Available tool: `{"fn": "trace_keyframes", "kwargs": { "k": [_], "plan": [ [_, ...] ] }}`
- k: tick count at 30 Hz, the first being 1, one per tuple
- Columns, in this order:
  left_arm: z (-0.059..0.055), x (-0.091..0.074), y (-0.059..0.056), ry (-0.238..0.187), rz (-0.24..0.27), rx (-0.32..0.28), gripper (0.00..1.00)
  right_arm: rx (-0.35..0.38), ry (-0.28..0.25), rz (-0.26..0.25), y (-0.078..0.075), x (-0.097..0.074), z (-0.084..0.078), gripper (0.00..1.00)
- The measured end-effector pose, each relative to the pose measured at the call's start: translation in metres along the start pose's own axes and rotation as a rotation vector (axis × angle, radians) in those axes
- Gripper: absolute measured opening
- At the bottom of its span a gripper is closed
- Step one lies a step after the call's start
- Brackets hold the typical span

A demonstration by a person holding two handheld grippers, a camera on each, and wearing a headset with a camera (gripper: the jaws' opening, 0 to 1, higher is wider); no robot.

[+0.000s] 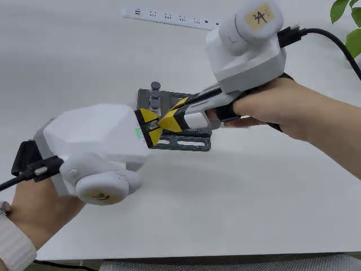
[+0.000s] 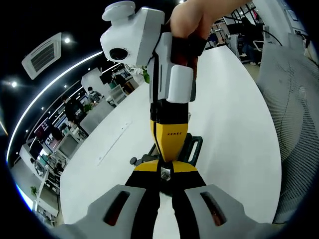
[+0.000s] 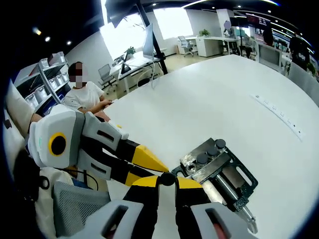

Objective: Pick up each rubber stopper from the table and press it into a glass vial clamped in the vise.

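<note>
A small grey rubber stopper [image 3: 168, 178] sits pinched where the two grippers' yellow tips meet, just above the near end of the vise [image 1: 189, 142]. My right gripper [image 1: 168, 121] reaches in from the upper right and is shut on the stopper. From the lower left my left gripper [image 1: 153, 125] meets it tip to tip, its jaws closed on the same stopper [image 2: 165, 173]. In the right gripper view the black vise [image 3: 234, 180] lies just beyond my right gripper [image 3: 168, 181], with three stoppered vials [image 3: 211, 149] in its jaws. My left gripper [image 2: 165, 172] faces the right gripper's yellow nose.
A white power strip [image 1: 169, 17] lies at the table's far edge. Green plant leaves [image 1: 347, 17] hang at the top right, and a black cable [image 1: 333, 42] trails from the right gripper. A person [image 3: 87, 94] sits beyond the table. The table's front edge is close below my hands.
</note>
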State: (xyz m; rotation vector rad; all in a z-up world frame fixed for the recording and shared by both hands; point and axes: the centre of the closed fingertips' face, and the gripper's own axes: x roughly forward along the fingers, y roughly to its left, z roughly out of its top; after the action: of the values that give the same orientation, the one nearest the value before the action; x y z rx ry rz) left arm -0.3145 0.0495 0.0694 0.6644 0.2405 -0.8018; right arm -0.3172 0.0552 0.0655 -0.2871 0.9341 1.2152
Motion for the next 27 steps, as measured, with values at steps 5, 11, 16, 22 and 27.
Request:
{"fn": "trace_keyframes", "kwargs": {
  "k": [5,11,16,22,27],
  "plan": [
    [0.0,0.0,0.0,-0.003,0.003,-0.006,0.03,-0.015,0.009,-0.004,0.001,0.0,-0.001,0.07],
    [-0.001,0.001,-0.003,-0.009,0.001,-0.016,0.04,-0.022,0.026,0.001,0.001,-0.001,-0.004,0.06],
    [0.001,0.001,-0.004,-0.02,0.006,-0.007,0.04,-0.023,0.033,0.002,0.002,-0.002,-0.004,0.06],
    [-0.003,0.0,-0.002,-0.023,0.007,-0.066,0.09,-0.053,0.052,-0.001,0.001,-0.003,-0.007,0.06],
    [-0.014,-0.001,0.0,-0.018,0.0,-0.188,0.25,-0.107,0.083,-0.007,-0.003,-0.005,-0.009,0.06]
  ]
}}
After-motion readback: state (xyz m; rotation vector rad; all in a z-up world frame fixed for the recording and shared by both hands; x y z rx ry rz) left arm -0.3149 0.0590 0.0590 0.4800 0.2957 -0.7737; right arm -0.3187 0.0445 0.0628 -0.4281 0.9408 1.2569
